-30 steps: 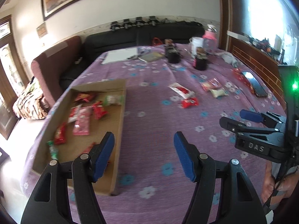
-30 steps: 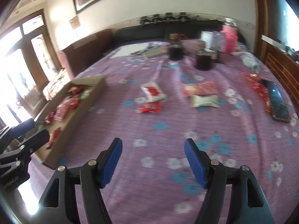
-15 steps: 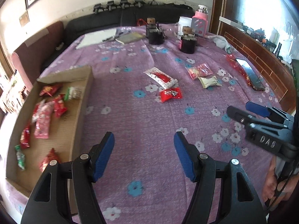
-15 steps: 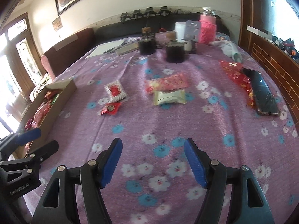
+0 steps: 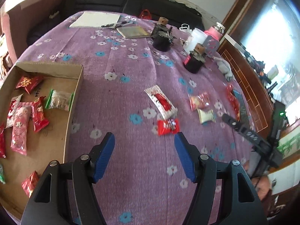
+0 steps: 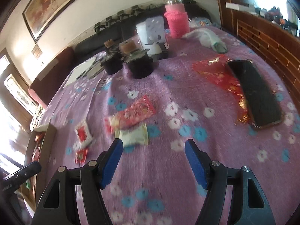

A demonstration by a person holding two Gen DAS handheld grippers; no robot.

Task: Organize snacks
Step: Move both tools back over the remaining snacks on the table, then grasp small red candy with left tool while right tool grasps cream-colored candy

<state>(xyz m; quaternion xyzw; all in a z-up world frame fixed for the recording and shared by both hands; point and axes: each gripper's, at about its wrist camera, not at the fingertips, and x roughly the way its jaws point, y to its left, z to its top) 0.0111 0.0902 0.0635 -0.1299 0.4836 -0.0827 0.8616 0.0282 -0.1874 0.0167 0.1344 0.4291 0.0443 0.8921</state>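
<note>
Left gripper (image 5: 144,140): jaws stood apart with nothing between them, over the purple flowered tablecloth (image 5: 120,93), to the right of the cardboard box (image 5: 75,97).
Small red packet (image 5: 167,126): lay flat on the cloth, well right of the box, just beyond the left gripper's right fingertip and not touching it.
White-and-red packet (image 5: 161,101): lay on the cloth just past the small red packet, further from the box's open side, its near end touching or overlapping that packet.
Right gripper (image 6: 153,146): jaws stood apart, empty, over the cloth far to the right of the box.
Cream packet (image 6: 134,135): lay flat on the cloth right of the box, just beyond the right gripper's left fingertip.
Pink-red packet (image 6: 133,114): lay behind the cream packet, touching or overlapping its far edge.
Cardboard box: sat at the left edge of the table, holding several red packets, a long pink packet (image 5: 19,129) and a green-edged clear packet (image 5: 59,100) against its right wall.
Black phone (image 6: 255,91): lay on a red wrapper (image 6: 215,71), on the side of the table farthest from the box.
Two dark jars (image 6: 139,63): stood side by side with cork stoppers, beyond the loose snacks, far from the box.
</note>
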